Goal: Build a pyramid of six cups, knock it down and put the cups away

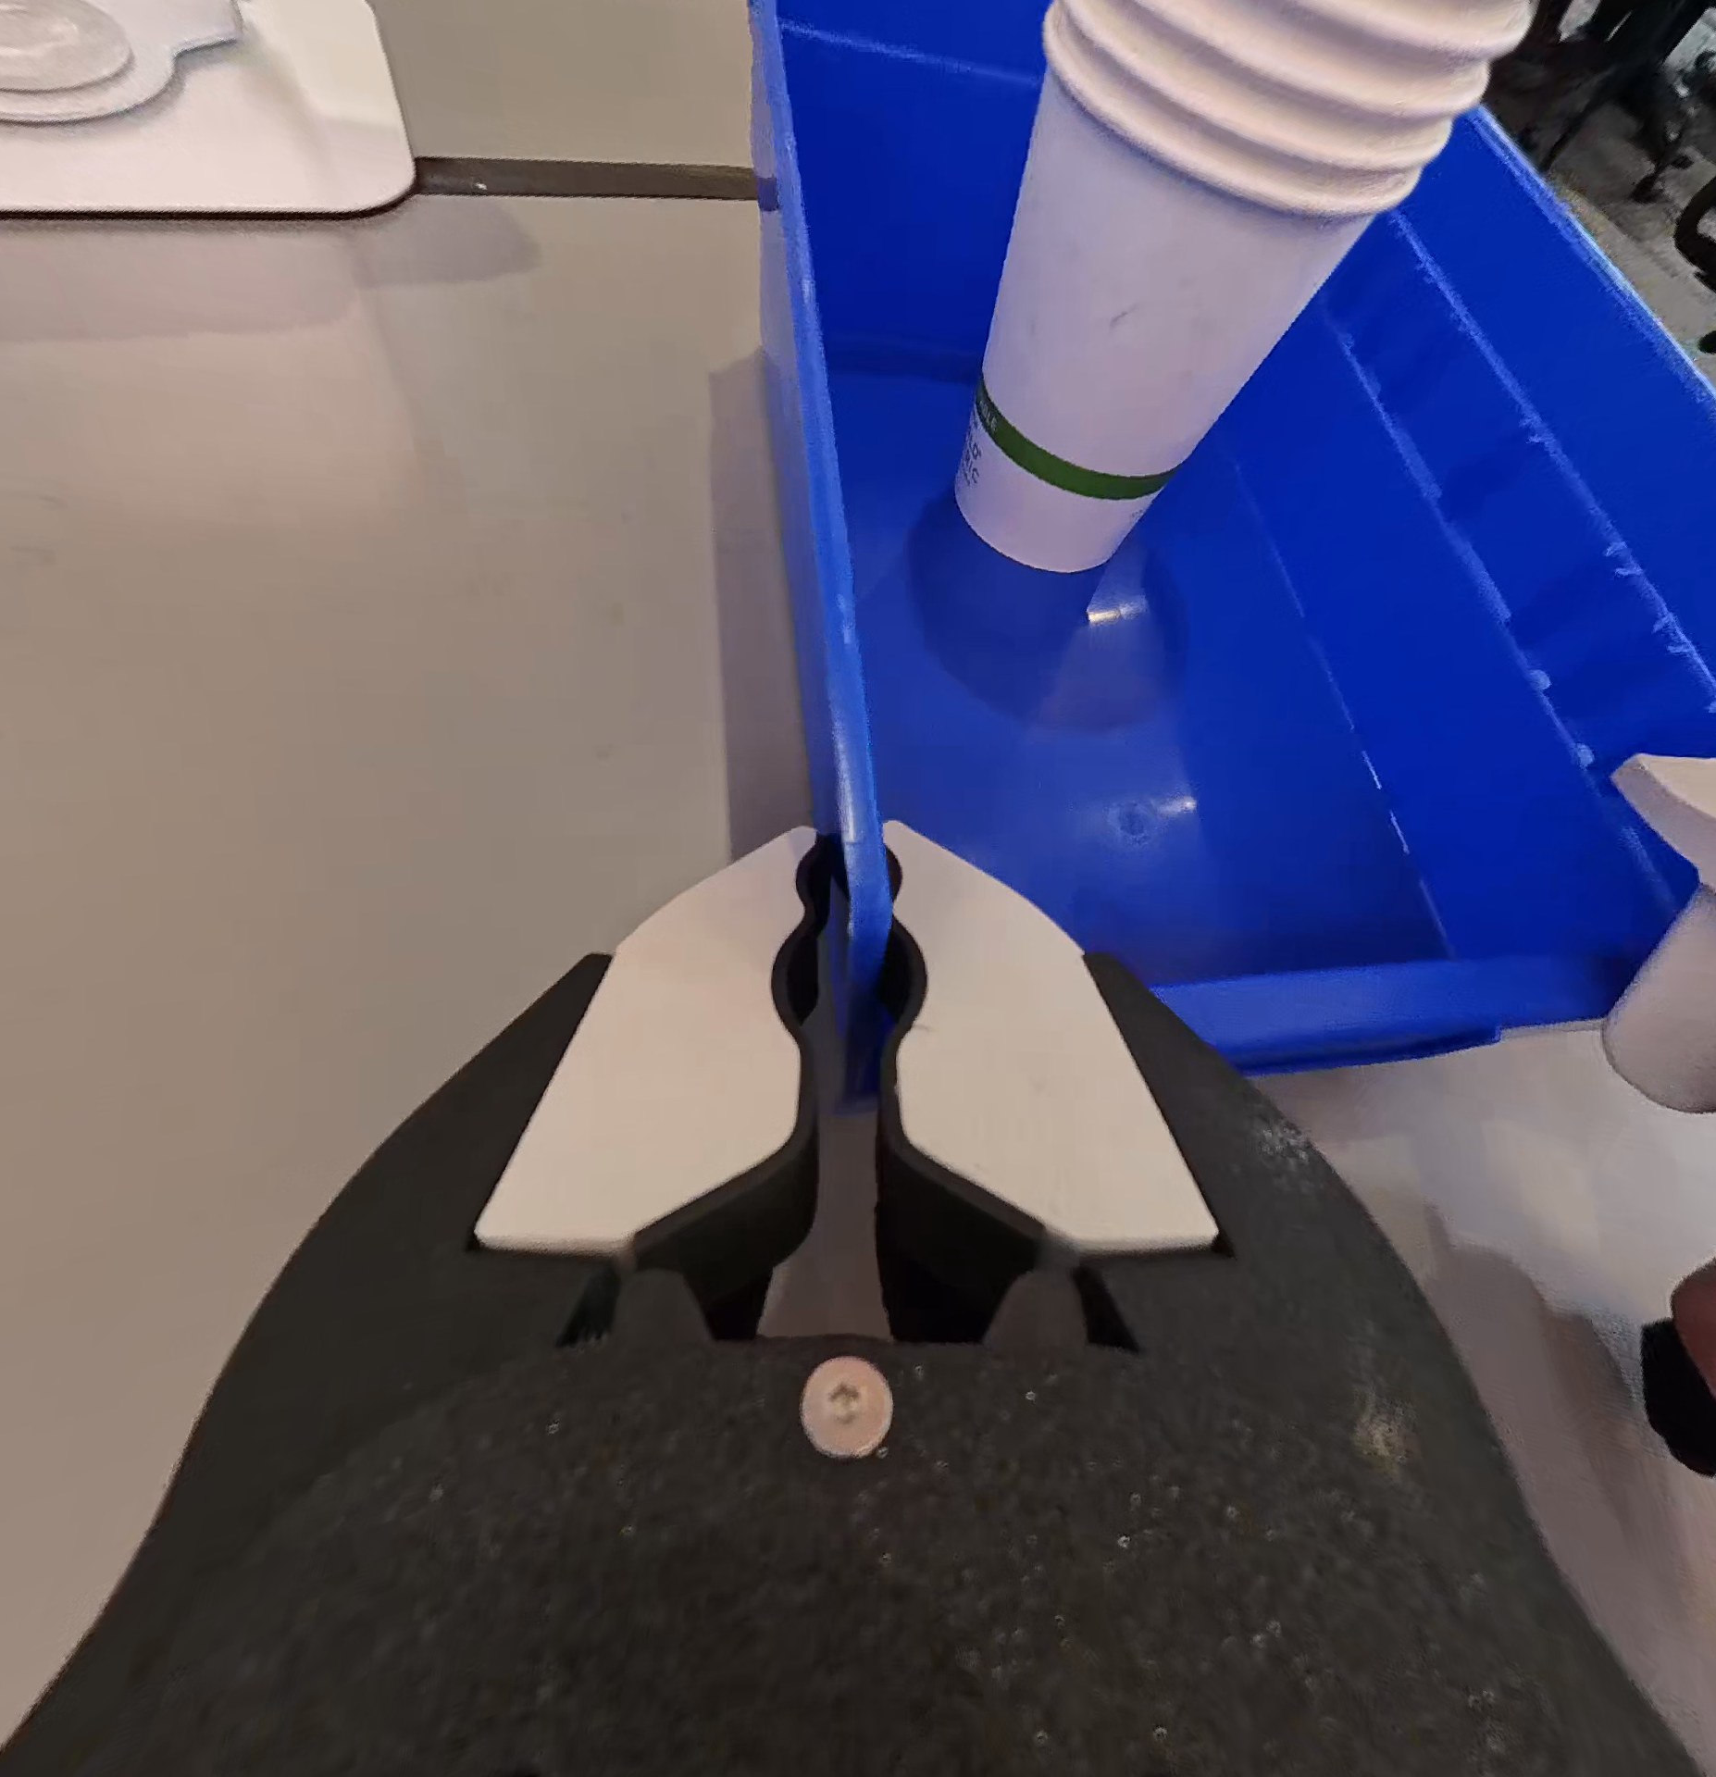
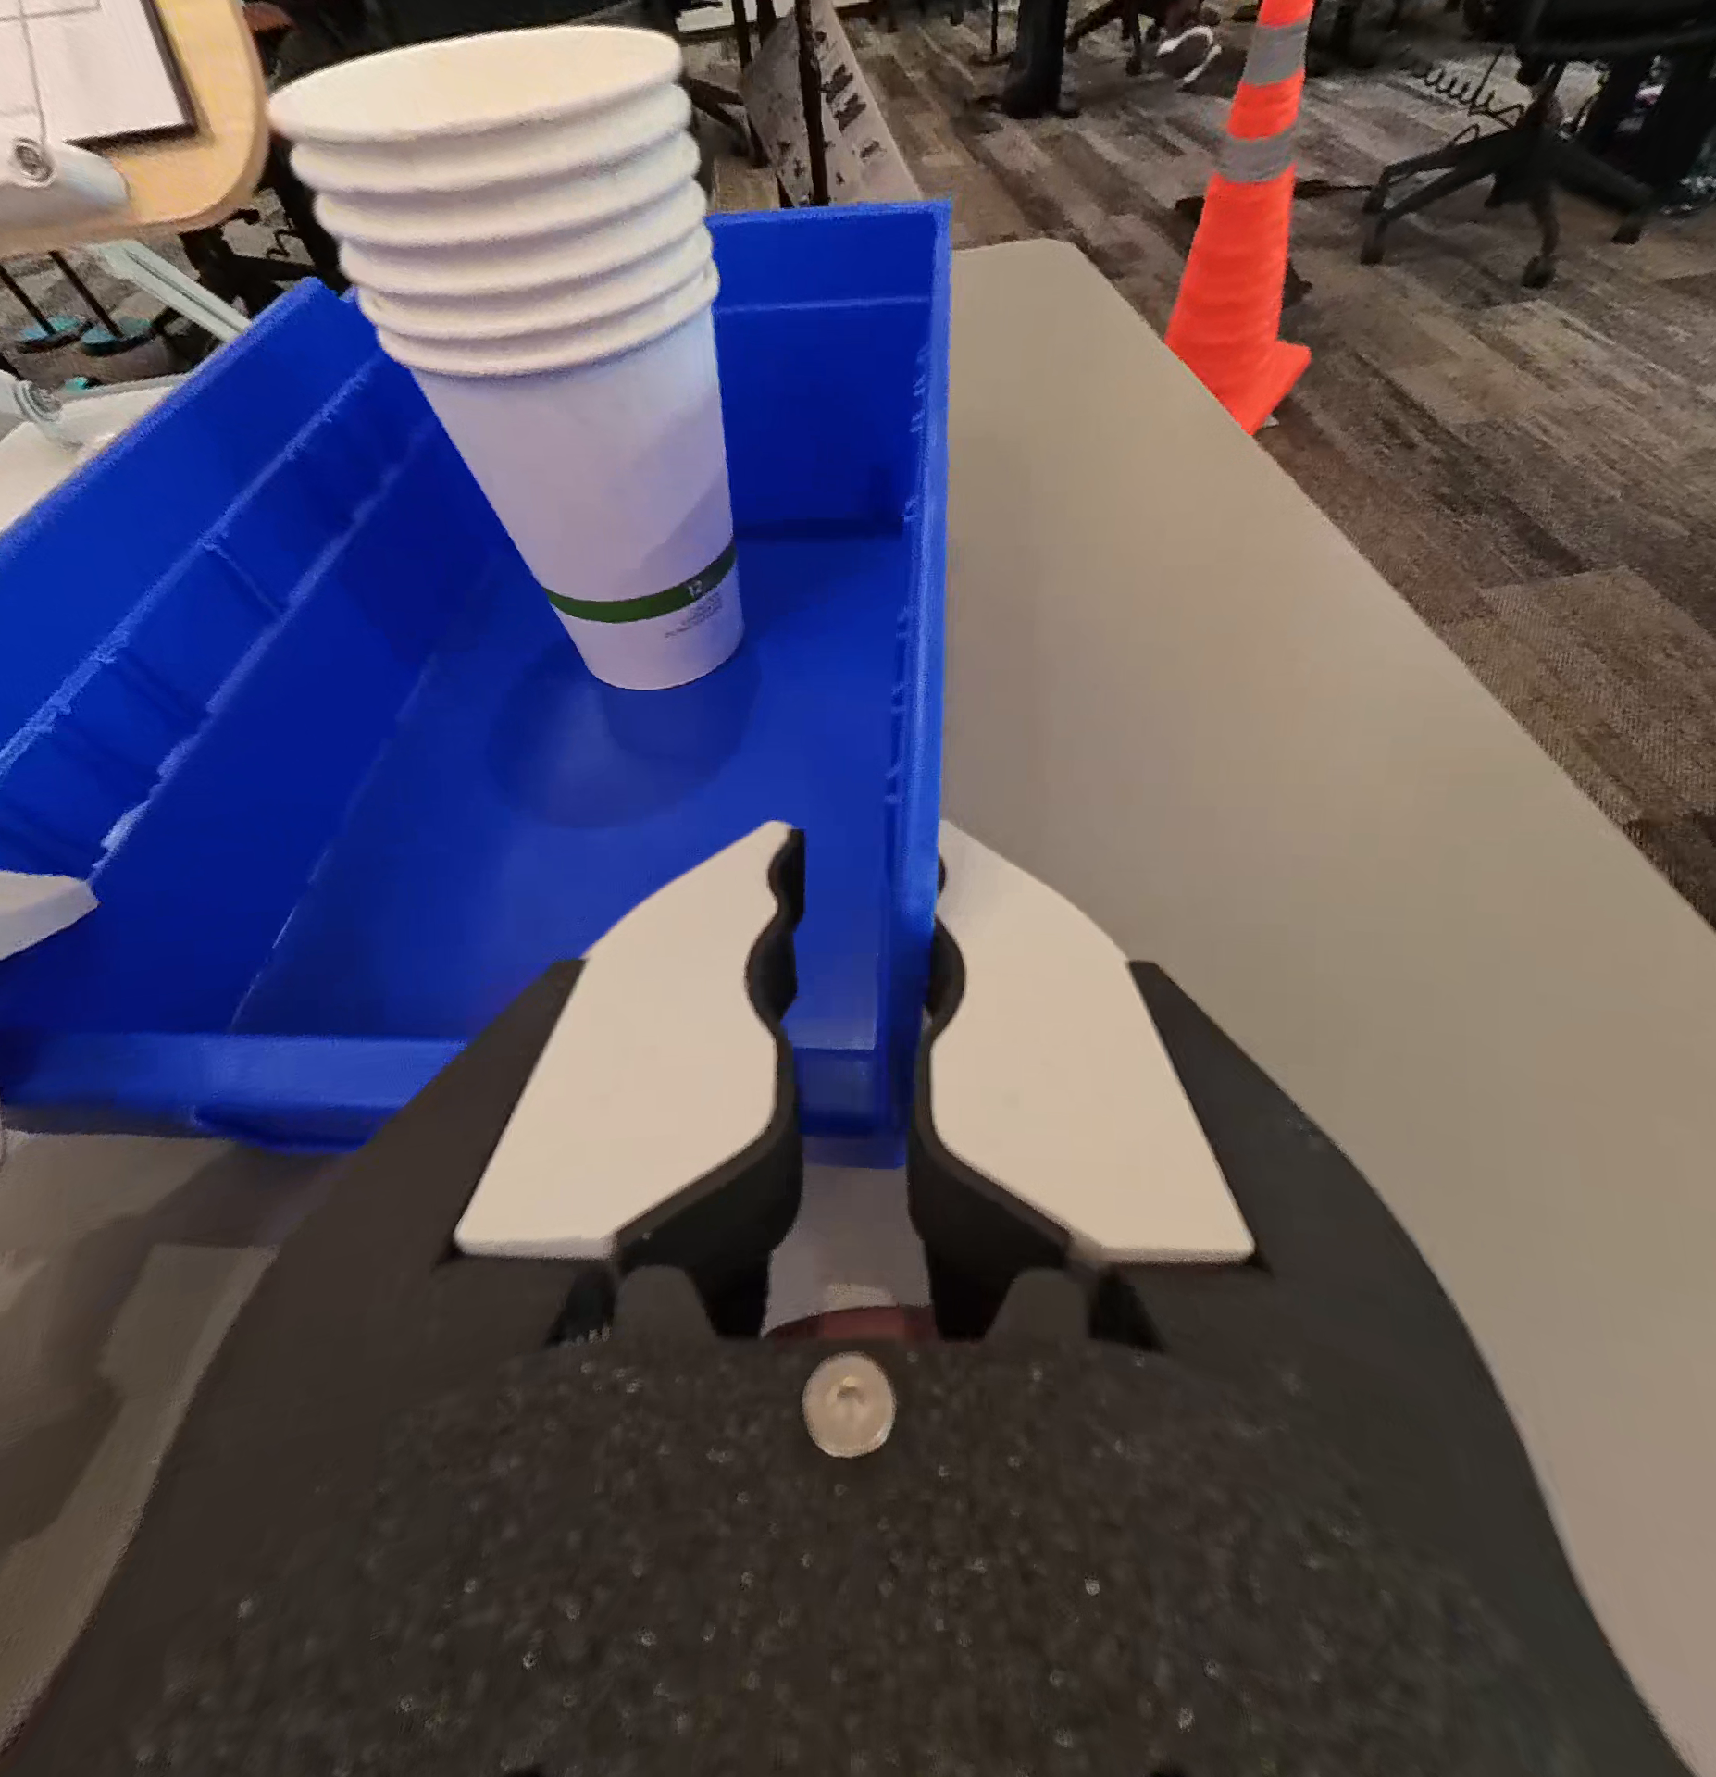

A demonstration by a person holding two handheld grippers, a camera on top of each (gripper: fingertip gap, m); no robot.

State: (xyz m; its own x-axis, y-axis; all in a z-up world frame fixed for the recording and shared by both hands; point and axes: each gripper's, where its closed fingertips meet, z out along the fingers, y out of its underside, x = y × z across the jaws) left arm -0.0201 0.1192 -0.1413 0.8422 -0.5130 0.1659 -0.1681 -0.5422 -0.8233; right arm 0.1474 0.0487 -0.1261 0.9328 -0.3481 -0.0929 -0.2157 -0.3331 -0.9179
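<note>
Blue bin [image 1: 1220,865] is sitting on the table [image 1: 354,625], holding stacked cups [image 1: 1114,317] ahead of me. My left claw [image 1: 849,865] is clenching its left wall; my right claw [image 2: 864,865] is straddling its right wall, not yet pinching.

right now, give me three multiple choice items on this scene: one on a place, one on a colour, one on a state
1. Where does the nested stack of white paper cups stand?
A on the grey table
B inside the blue plastic bin
C on the floor

2. What colour is the band near the stack's base?
A green
B red
C yellow

3. How are the left tongs?
A wide open in the air
B holding a cup
C shut on the bin's side wall

B: its base rests on the bin floor.
A: a green ring shows.
C: the wall runs between the tips.
</note>
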